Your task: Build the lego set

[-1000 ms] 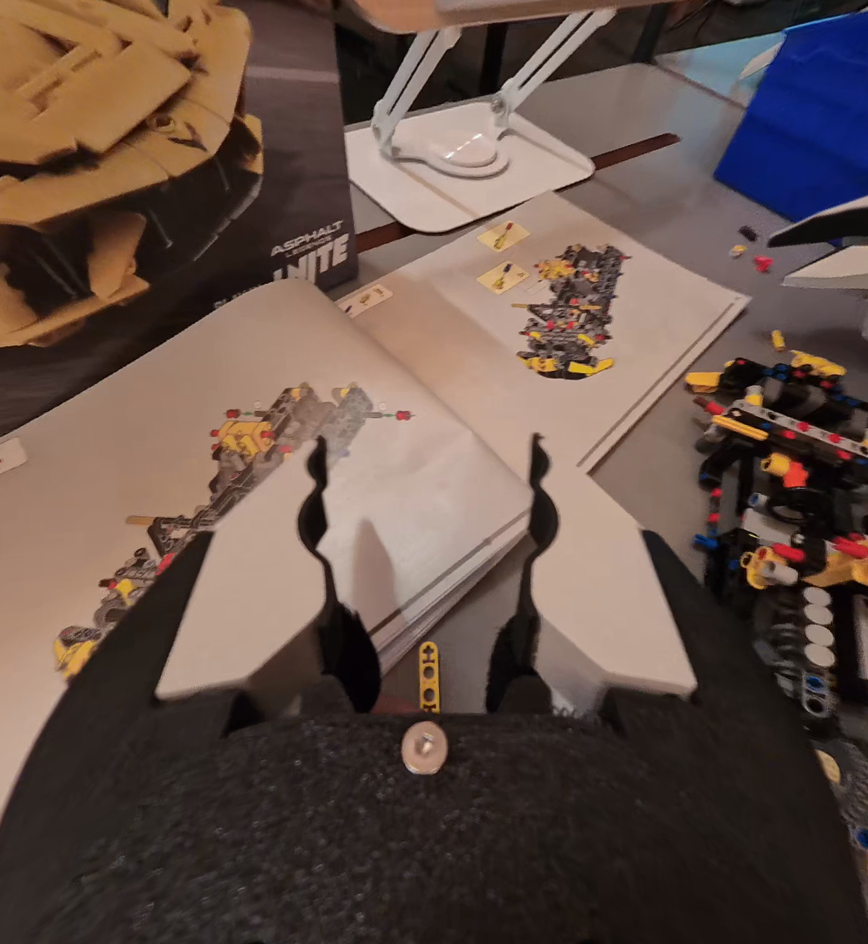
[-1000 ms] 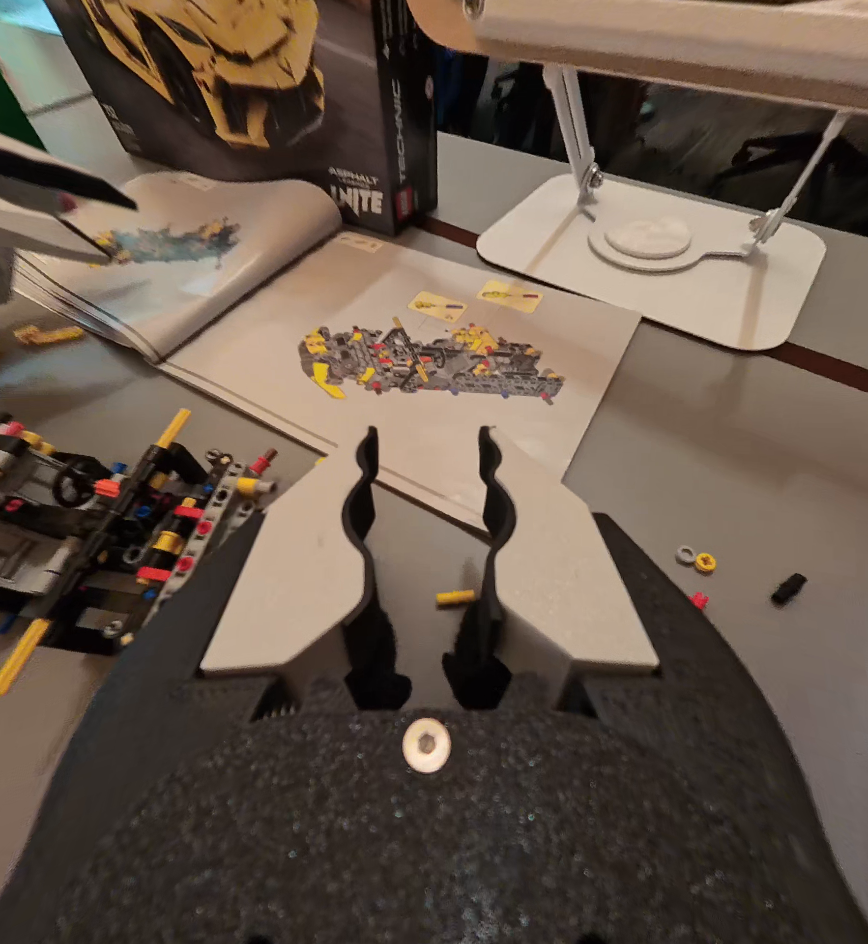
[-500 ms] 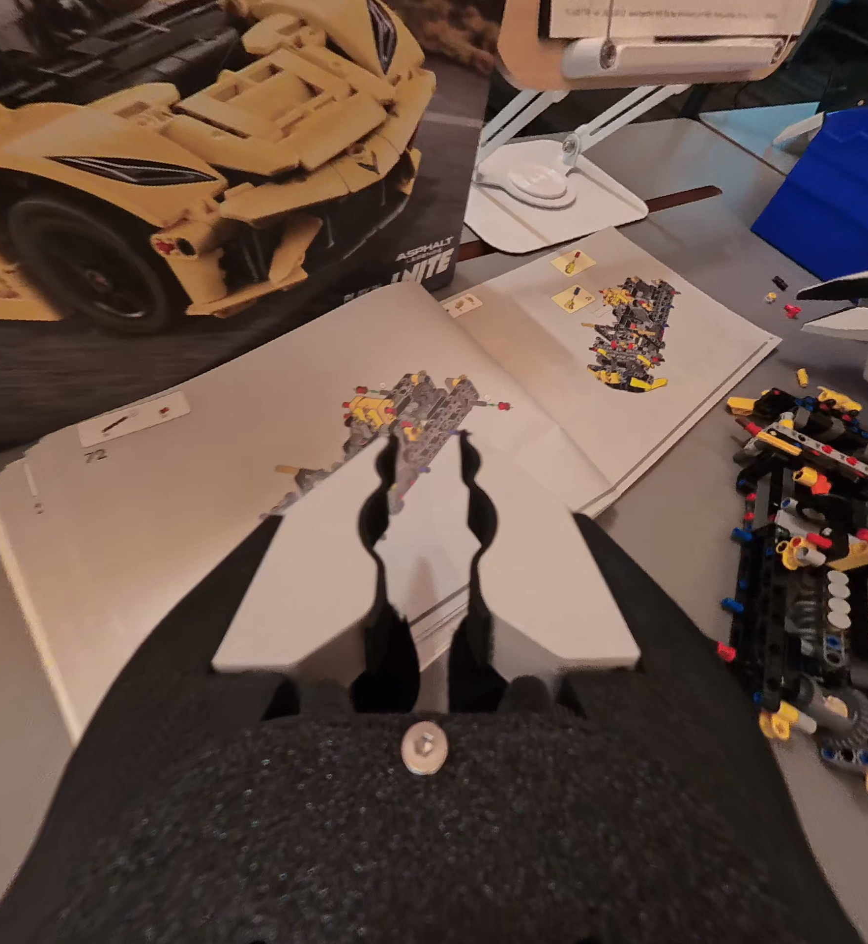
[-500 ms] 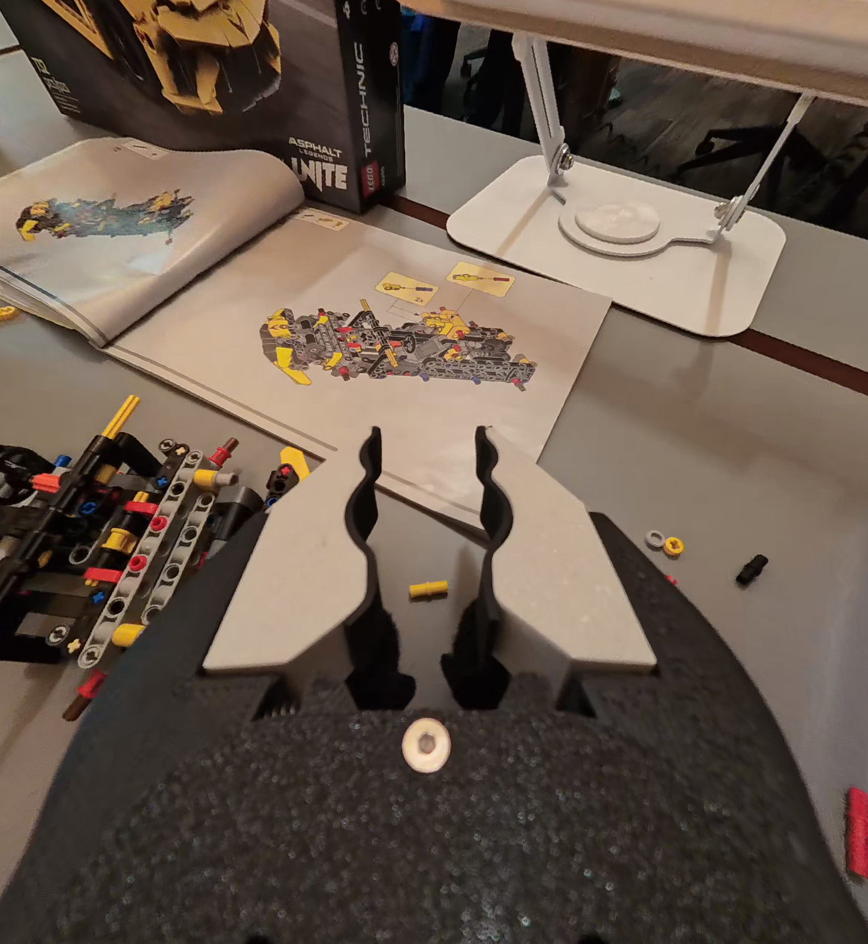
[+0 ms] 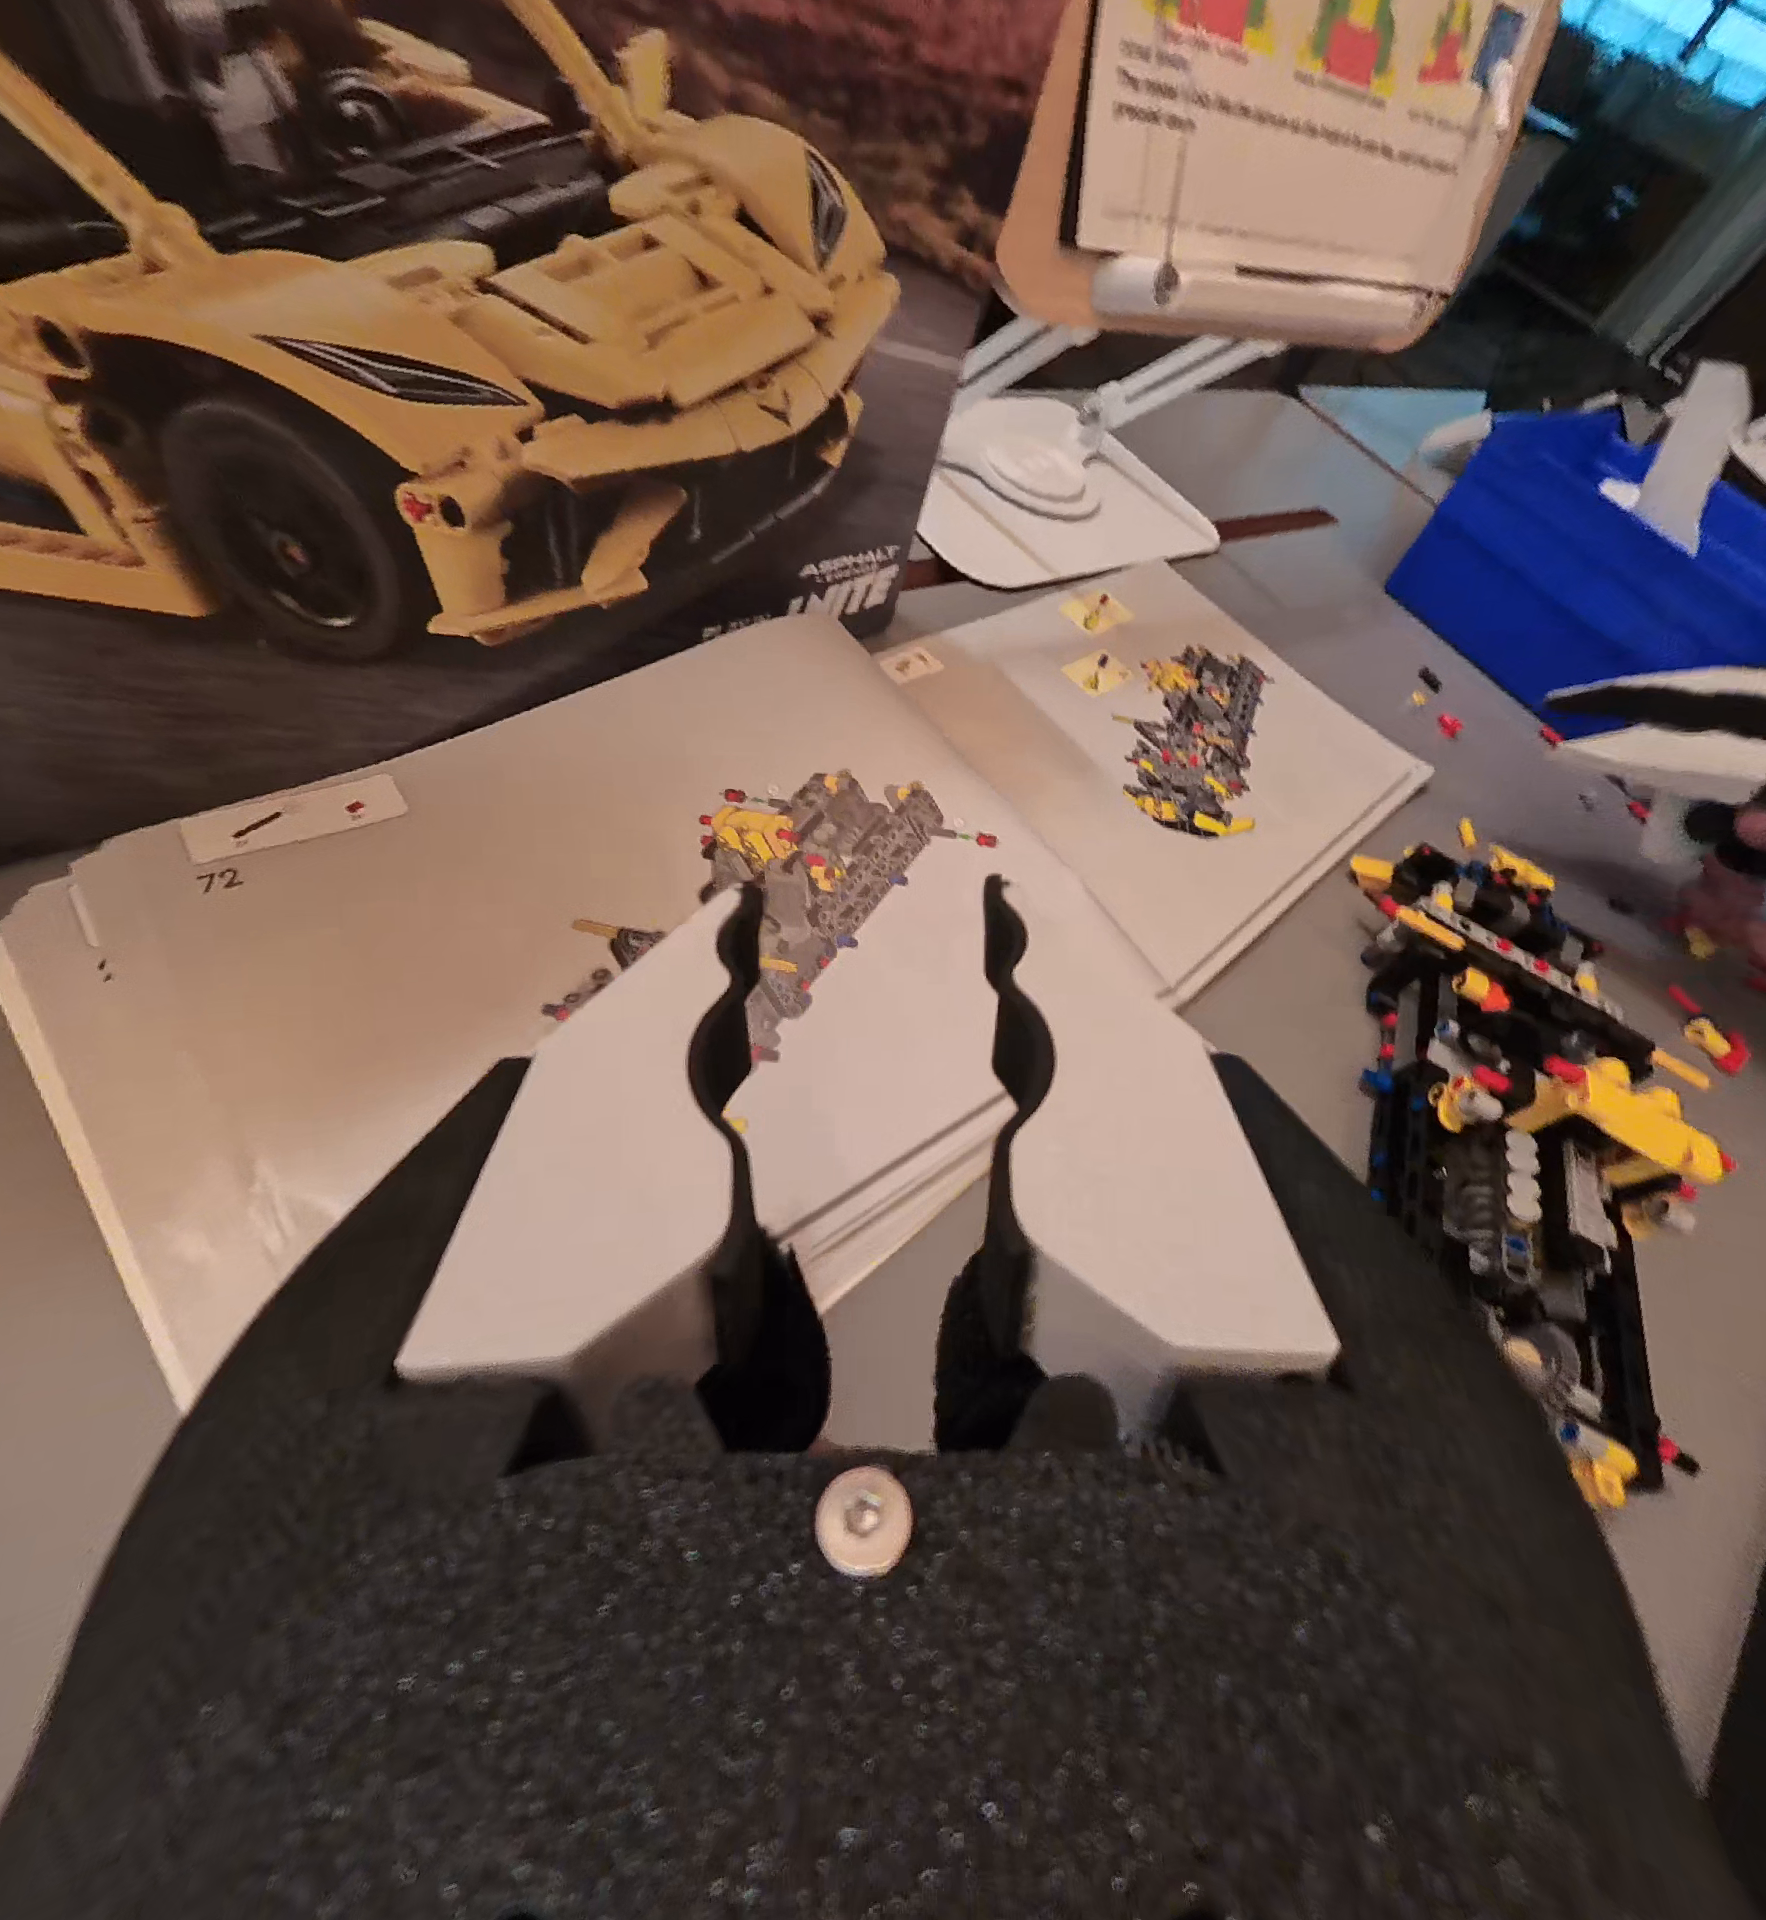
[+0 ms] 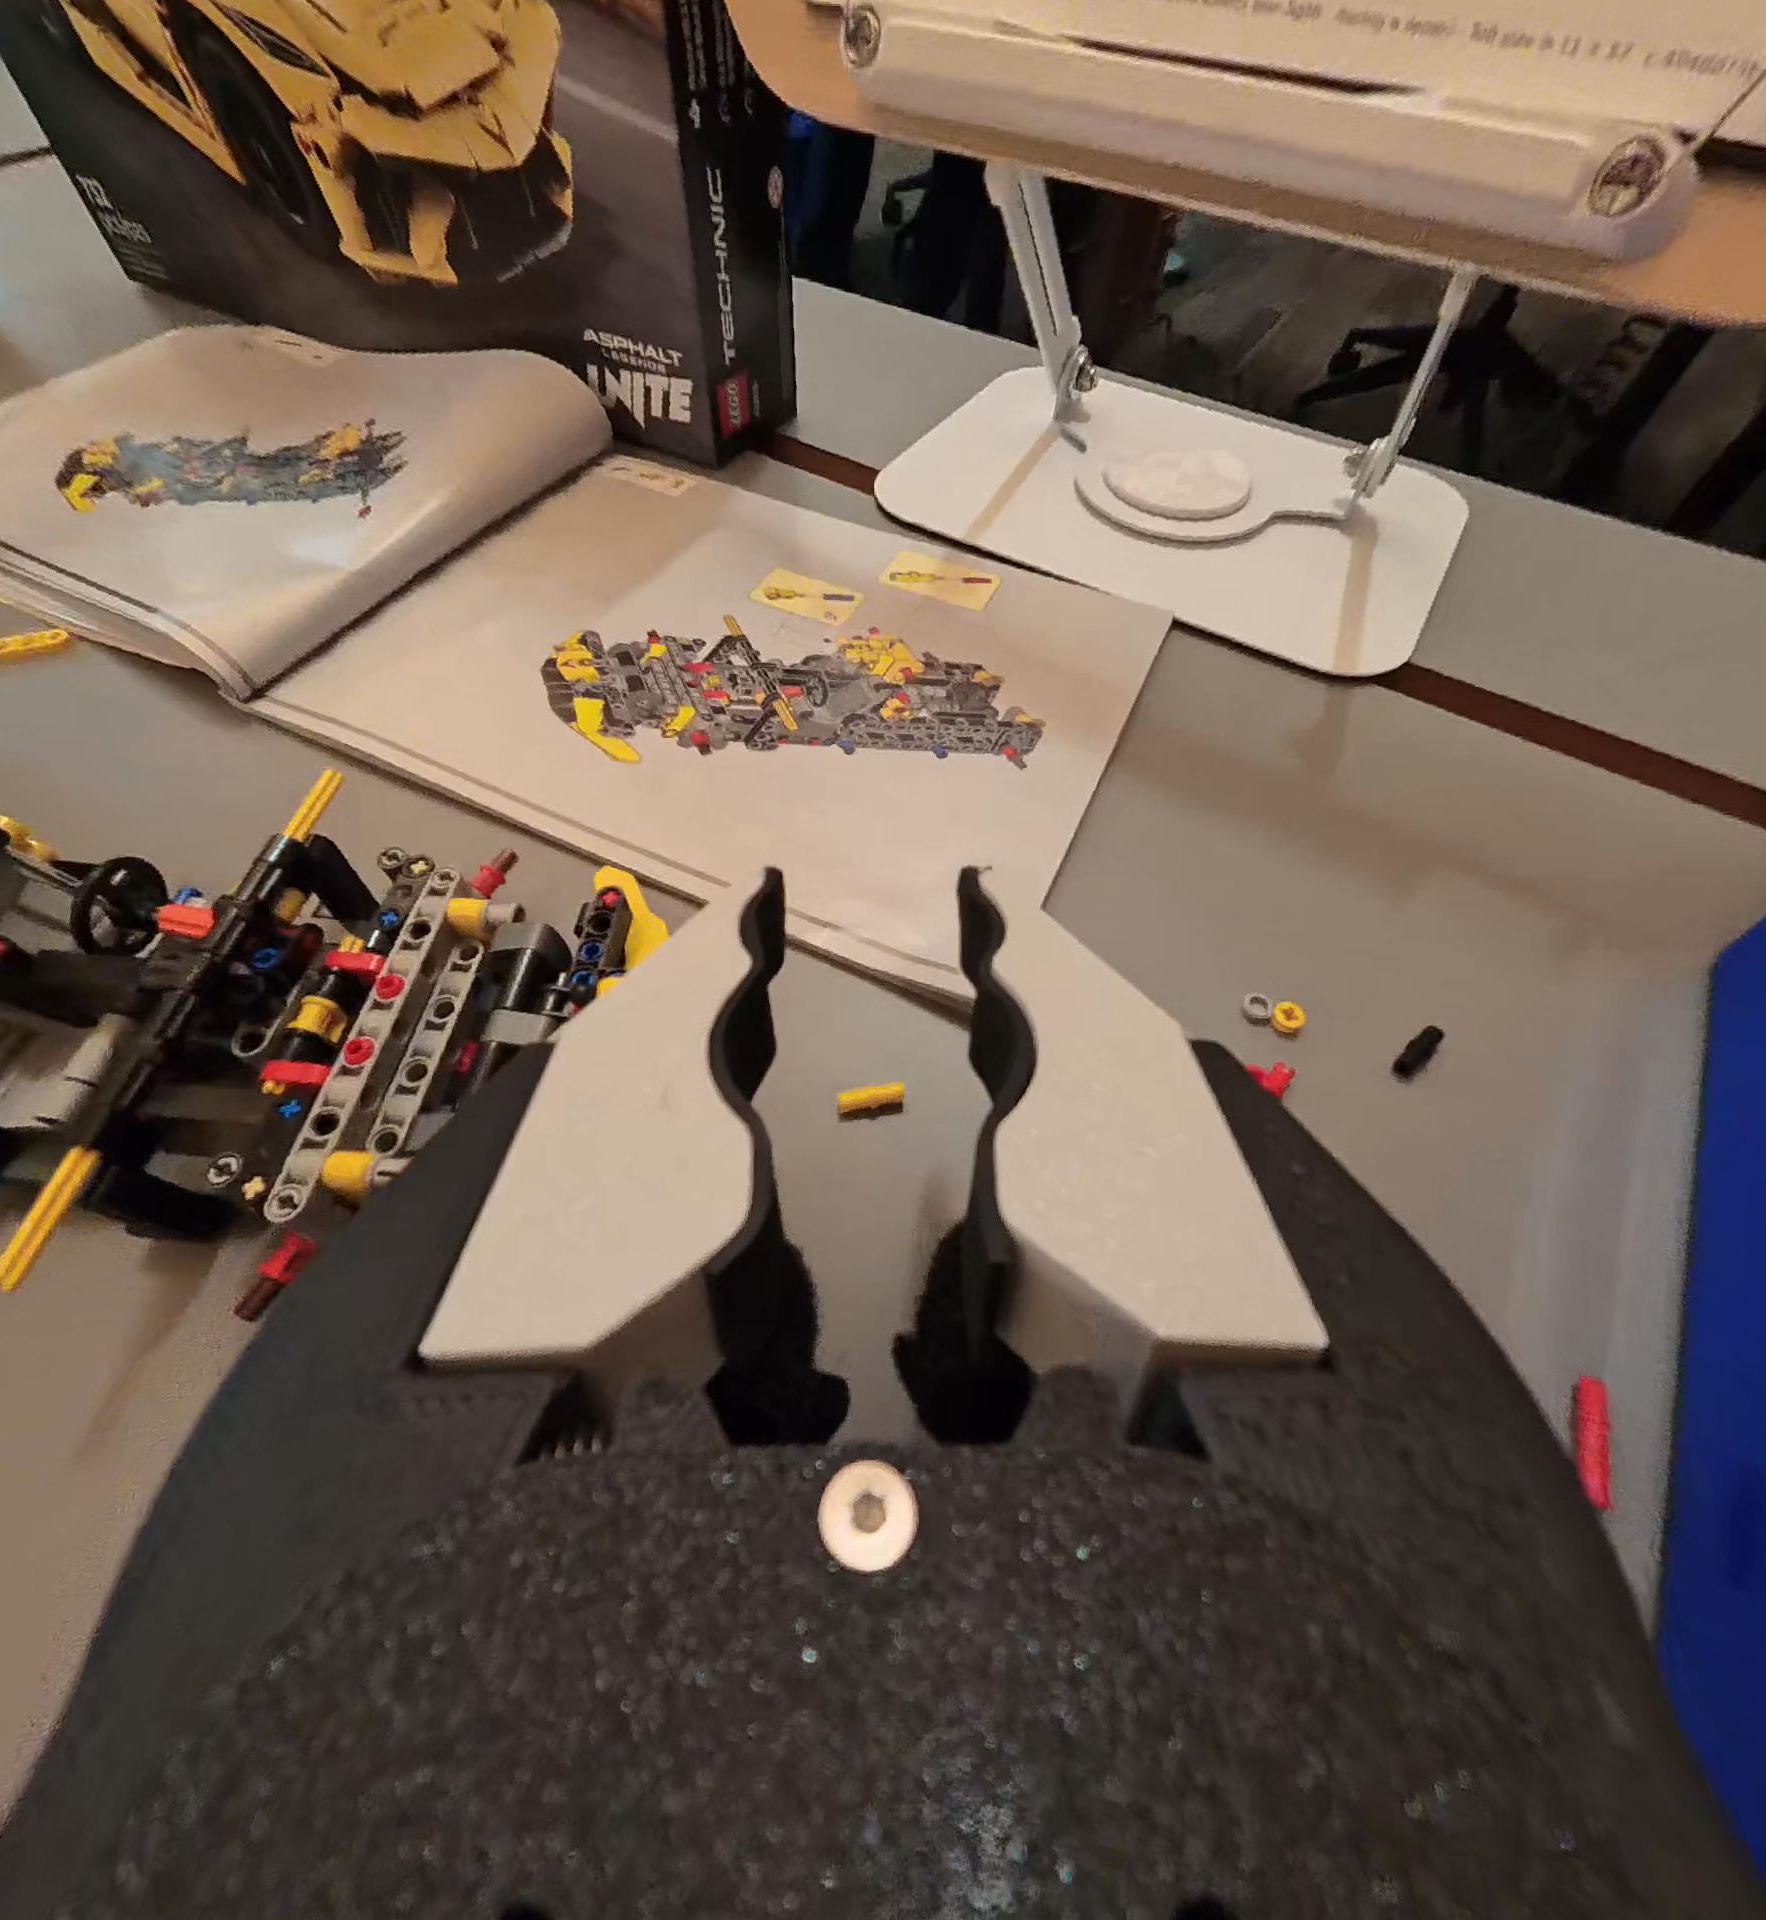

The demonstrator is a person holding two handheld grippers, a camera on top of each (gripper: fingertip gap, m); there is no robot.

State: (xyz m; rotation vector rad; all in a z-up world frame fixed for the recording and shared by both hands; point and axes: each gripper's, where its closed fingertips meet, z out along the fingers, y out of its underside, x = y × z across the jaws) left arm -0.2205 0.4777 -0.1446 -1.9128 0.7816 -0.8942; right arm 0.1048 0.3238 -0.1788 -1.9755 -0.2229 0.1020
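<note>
My left gripper is open and empty, held above the left page of the open instruction booklet. The half-built black, grey and yellow Lego chassis lies on the table to its right. My right gripper is open and empty, low over the table by the booklet's near corner. A small yellow pin lies on the table between its fingers, touching neither. The chassis is just left of it. The right gripper also shows at the right edge of the left wrist view.
The set's box stands behind the booklet. A white stand carries a tilted board. A blue bin is close on the right. Loose bits lie nearby: rings, black pin, red pins, yellow beam. There is about 35 cm between the tips of the two grippers.
My left gripper rose and pulled back from the booklet's edge, narrowed, then opened partly again; the yellow beam under it is out of its view. The right gripper drifted slightly; the pin stays between its fingers.
</note>
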